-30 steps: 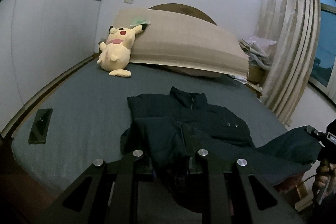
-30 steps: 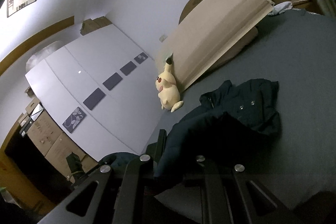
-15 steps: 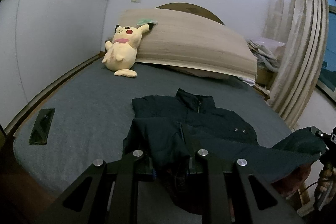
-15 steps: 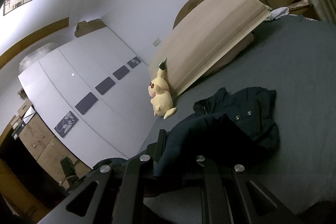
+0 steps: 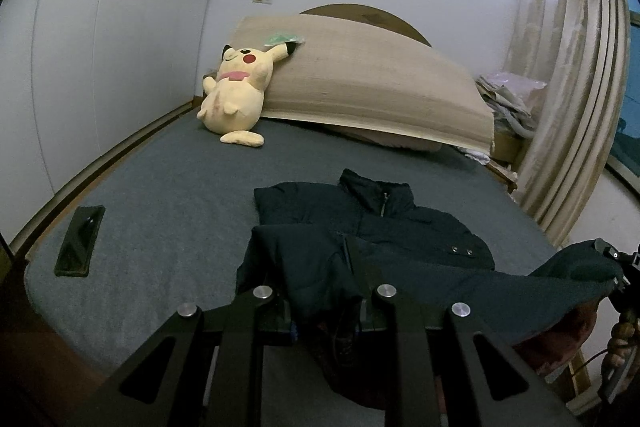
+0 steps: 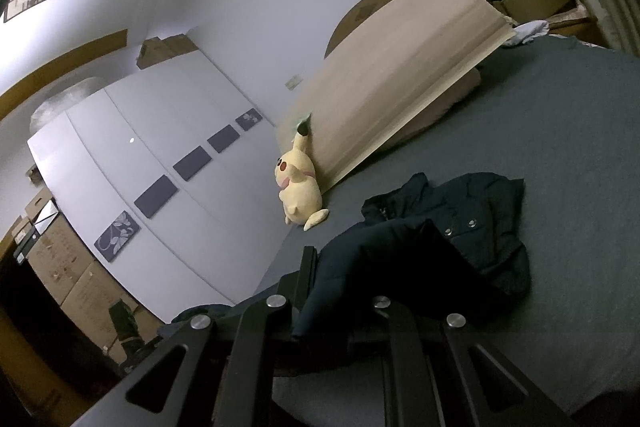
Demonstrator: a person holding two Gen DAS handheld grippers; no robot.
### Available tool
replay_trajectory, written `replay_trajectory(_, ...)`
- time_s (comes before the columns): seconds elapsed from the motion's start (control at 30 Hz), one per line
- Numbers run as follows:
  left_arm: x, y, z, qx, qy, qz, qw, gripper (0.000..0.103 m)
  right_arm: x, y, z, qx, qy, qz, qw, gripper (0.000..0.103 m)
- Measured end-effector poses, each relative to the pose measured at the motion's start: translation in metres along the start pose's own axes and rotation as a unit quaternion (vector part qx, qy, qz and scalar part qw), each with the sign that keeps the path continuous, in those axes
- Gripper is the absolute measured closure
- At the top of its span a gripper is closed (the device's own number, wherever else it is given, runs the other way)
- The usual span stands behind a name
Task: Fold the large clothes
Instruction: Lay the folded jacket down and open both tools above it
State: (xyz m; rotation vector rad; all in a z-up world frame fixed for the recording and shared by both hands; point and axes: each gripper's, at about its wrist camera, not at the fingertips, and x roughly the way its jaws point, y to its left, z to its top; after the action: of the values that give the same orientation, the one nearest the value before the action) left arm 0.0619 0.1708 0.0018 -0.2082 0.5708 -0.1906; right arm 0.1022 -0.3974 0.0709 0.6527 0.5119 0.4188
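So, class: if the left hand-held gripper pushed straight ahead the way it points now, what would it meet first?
The left hand-held gripper is already shut on the dark jacket. Straight on, it would probably run into the rest of that jacket spread on the bed, well before the plush toy.

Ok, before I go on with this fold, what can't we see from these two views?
- Left tongs tips, left view: buried in jacket fabric.
- Right tongs tips, right view: covered by the dark fold.
- Jacket's near hem, both views: behind the tongs' frames.
- Phone screen: too dark to read.
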Motion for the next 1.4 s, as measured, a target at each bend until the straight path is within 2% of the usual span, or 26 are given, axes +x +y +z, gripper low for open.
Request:
replay_trajectory(0.37,0.005,-0.006,0.001,0.008,0.0,0.009,0.9999,0.084,0.006,0.004,0.002,-0.011,-0.002,-0.012,1.0,0.091)
replay_trajectory(0.5,0.013,-0.011,0.003,0.026,0.006,0.019,0.9995,0.084,0.01,0.004,0.002,-0.017,0.002,-0.015,1.0,0.091)
replay_trajectory(1.4,0.045,-0.02,0.024,0.05,0.004,0.016,0.9986,0.084,0.043,-0.002,0.019,-0.019,0.004,-0.059,0.998,0.091)
